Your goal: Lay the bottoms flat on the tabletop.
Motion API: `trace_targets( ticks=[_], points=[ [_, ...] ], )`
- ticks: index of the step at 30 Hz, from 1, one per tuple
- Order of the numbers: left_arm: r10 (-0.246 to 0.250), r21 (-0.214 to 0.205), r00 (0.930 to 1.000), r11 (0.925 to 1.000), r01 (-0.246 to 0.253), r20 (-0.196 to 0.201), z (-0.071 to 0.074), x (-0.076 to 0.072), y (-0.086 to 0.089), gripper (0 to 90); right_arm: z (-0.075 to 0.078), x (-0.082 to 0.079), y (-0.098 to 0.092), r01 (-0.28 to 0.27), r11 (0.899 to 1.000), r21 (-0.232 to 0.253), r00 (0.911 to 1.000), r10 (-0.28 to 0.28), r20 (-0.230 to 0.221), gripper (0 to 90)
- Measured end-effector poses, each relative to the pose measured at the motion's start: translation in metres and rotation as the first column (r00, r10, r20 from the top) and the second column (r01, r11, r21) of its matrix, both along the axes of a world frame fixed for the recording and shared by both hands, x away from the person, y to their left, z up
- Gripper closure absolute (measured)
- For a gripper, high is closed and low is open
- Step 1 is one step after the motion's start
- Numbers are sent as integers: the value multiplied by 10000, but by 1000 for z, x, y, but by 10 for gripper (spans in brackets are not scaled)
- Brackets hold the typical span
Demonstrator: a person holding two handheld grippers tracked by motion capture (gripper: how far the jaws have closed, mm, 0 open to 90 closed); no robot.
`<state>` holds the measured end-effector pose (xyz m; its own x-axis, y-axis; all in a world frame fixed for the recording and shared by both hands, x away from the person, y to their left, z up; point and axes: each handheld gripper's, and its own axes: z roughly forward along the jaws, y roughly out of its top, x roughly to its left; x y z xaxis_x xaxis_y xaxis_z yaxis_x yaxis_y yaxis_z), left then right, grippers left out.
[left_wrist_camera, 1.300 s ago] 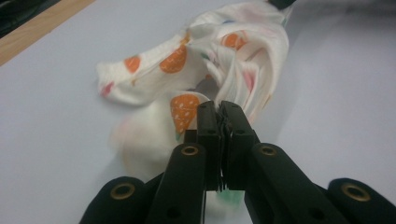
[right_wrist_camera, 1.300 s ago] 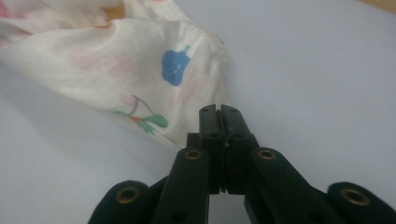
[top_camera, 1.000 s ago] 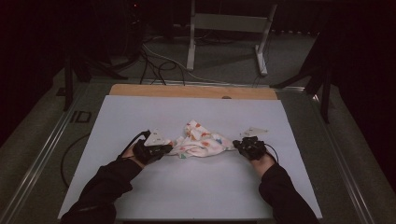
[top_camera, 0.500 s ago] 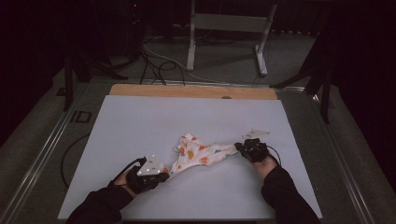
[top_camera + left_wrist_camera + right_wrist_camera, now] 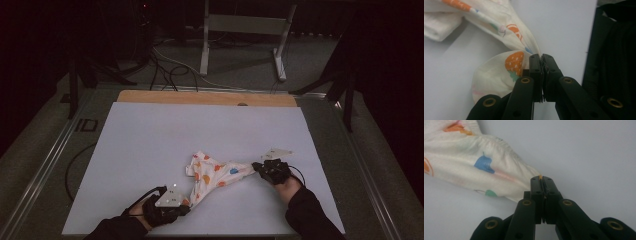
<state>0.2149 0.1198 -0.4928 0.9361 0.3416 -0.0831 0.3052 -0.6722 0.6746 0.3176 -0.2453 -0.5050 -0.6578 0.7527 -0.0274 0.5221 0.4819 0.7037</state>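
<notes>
Near the surface's (image 5: 150,135) front edge, both claws, left (image 5: 541,57) and right (image 5: 541,179), pinch the printed cloth (image 5: 215,175) by thin corners; pulling harder risks a slip.

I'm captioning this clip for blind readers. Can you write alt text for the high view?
Two gloved hands each hold a gripper shut on one end of a cream printed cloth, stretching it across a white table. The left gripper is near the table's front edge; the right gripper is farther back, to the right. The surroundings are dark.
</notes>
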Motion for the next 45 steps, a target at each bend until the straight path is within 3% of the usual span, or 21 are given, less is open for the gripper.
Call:
trace_targets(
  ticks=[3, 10, 12, 13, 14, 15, 20, 22, 25, 29, 33, 36, 38, 39, 42, 43, 44, 45],
  points=[
    [-143, -188, 9996, 9997, 138, -232, 0, -2, -4, 875, -1, -1, -4, 51, 9999, -91, 10000, -51, 45, 885],
    [-241, -312, 9993, 9992, 232, -273, -2, -1, -8, 849, -1, 2, -4, 297, 9995, 52, 9995, -297, 61, 858],
    [137, -524, 9998, 9985, -146, -160, 2, 2, -5, 723, 2, 2, -5, 315, 9992, 244, 9994, -318, 136, 771],
    [335, -521, 9994, 9981, -338, -64, 5, 4, -3, 559, 8, 1, -5, 304, 9985, 455, 9990, -318, 311, 695],
    [489, -606, 9988, 9970, -487, 5, 8, 7, 0, 559, 8, 1, -5, 304, 9985, 455, 9990, -318, 311, 695],
    [707, -726, 9975, 9949, -700, 74, 12, 11, 2, 474, 16, 0, -4, 313, 9960, 835, 9986, -348, 406, 622],
    [1658, -978, 9854, 9820, -1614, 378, 29, 40, 10, 437, 33, 1, 3, 141, 9931, 1162, 9974, -222, 681, 555],
    [1916, -1085, 9811, 9762, -1875, 279, 34, 53, 9, 436, 35, 2, 6, 57, 9924, 1233, 9976, -143, 682, 548],
    [2196, -925, 9751, 9720, -2161, 298, 36, 75, 5, 421, 38, 5, 16, -142, 9915, 1292, 9981, 62, 620, 512],
    [2659, -853, 9632, 9613, -2619, 390, 35, 101, -2, 412, 34, 4, 27, -438, 9935, 1049, 9972, 371, 646, 492],
    [3138, -896, 9495, 9457, -3124, 17, 26, 127, -11, 412, 25, 4, 30, -363, 9962, 794, 9979, 320, 555, 478],
    [3297, -718, 9436, 9409, -3311, -310, 17, 140, -20, 423, 20, 9, 24, -5, 9964, 849, 9992, -29, 407, 486],
    [3235, -488, 9452, 9443, -3254, -435, 11, 147, -27, 429, 19, 9, 23, 4, 9964, 850, 9992, -39, 407, 489],
    [3312, -390, 9426, 9422, -3328, -425, 8, 150, -31, 433, 19, 9, 22, 32, 9967, 811, 9993, -63, 381, 490],
    [3340, -235, 9376, 9410, -3376, -967, -1, 159, -38, 492, 18, 10, 21, 22, 9964, 843, 9993, -54, 379, 490],
    [3273, -72, 9376, 9438, -3304, -1171, -4, 161, -41, 517, 18, 10, 21, -3, 9961, 882, 9992, -32, 395, 490],
    [3126, 41, 9406, 9491, -3148, -1324, -7, 162, -42, 596, 19, 9, 21, 9, 9958, 914, 9992, -46, 404, 490],
    [3024, 181, 9438, 9529, -3028, -1331, -9, 161, -44, 596, 19, 9, 21, 9, 9958, 914, 9992, -46, 404, 490]
  ],
)
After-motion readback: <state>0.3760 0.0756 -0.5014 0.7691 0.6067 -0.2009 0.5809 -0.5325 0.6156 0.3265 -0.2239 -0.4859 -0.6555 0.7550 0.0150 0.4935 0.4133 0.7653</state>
